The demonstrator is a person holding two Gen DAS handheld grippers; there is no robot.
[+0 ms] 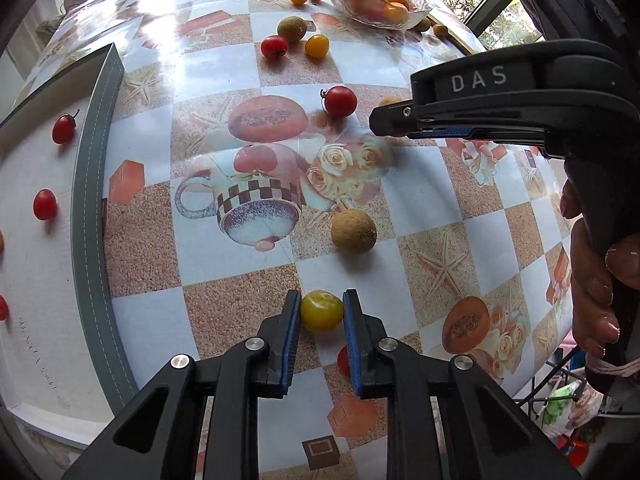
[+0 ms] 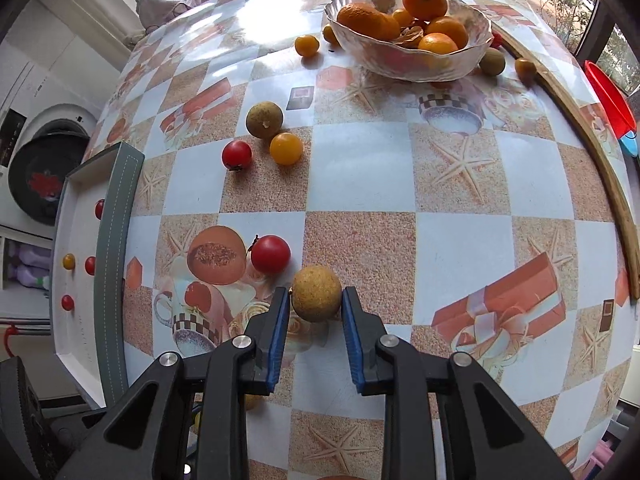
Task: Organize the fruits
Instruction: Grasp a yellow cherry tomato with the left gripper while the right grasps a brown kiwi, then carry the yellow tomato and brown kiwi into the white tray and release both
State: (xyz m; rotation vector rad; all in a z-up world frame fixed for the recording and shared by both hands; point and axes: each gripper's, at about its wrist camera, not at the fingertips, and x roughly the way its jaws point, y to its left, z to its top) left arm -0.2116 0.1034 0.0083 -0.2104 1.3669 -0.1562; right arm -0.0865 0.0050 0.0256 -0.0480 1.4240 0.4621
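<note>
Two fruits sit in your grips: the left gripper (image 1: pixel 322 314) is clamped on a yellow tomato (image 1: pixel 322 310) at 6 o'clock, the right gripper (image 2: pixel 315 304) is closed on a tan longan (image 2: pixel 316 293). A red tomato (image 2: pixel 270 254) lies at its 10 o'clock. The glass bowl (image 2: pixel 408 66) of oranges (image 2: pixel 425 1) sits at 12, the tray (image 2: pixel 114 248) at 9.

A yellow cherry tomato (image 1: pixel 322 310) and a tan longan (image 2: pixel 316 293) lie on the counter; mandarins (image 2: pixel 425 1) fill a glass bowl (image 2: pixel 404 65).
</note>
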